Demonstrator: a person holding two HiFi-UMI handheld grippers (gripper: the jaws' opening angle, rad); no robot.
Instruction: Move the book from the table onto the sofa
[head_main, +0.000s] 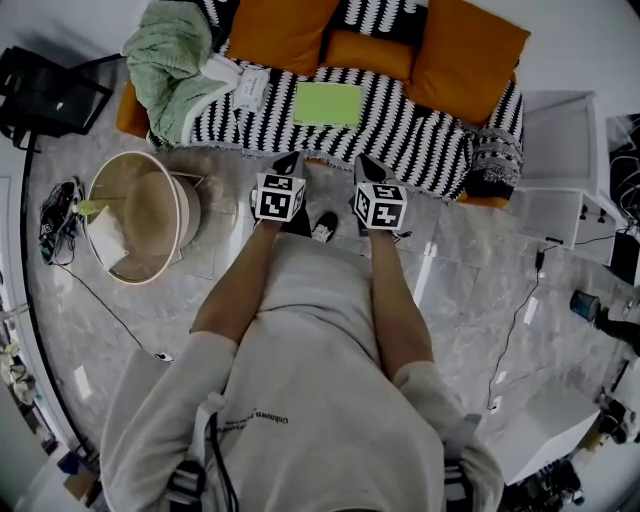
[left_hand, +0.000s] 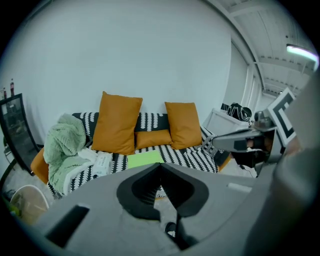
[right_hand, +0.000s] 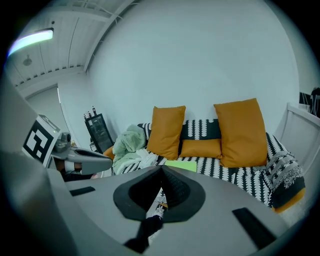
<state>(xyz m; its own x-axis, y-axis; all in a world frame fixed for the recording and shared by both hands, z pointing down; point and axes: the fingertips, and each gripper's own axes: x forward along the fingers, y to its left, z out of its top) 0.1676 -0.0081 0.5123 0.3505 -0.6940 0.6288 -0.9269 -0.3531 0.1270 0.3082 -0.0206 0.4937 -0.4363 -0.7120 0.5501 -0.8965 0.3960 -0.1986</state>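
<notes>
The green book (head_main: 328, 103) lies flat on the sofa (head_main: 450, 160), near the middle of its seat in the upper centre of the head view. It rests on the black-and-white patterned throw (head_main: 400, 125). Just behind it stand three orange cushions (head_main: 465, 55), the small one in the middle. To the book's left on the seat lie a white packet (head_main: 250, 88) and a crumpled pale green blanket (head_main: 170, 60).

Your left gripper (head_main: 290, 160) and your right gripper (head_main: 367, 165) hang side by side over the floor just in front of the sofa's edge, apart from the book. Both are clenched, with nothing between the jaws. You can see that in each gripper view, where the two dark pads meet at a line.

At the left of the head view a round basket (head_main: 140, 154) stands on the floor. It holds a tan rounded thing you cannot identify from here and a white folded piece (head_main: 105, 235) against its left wall.
</notes>
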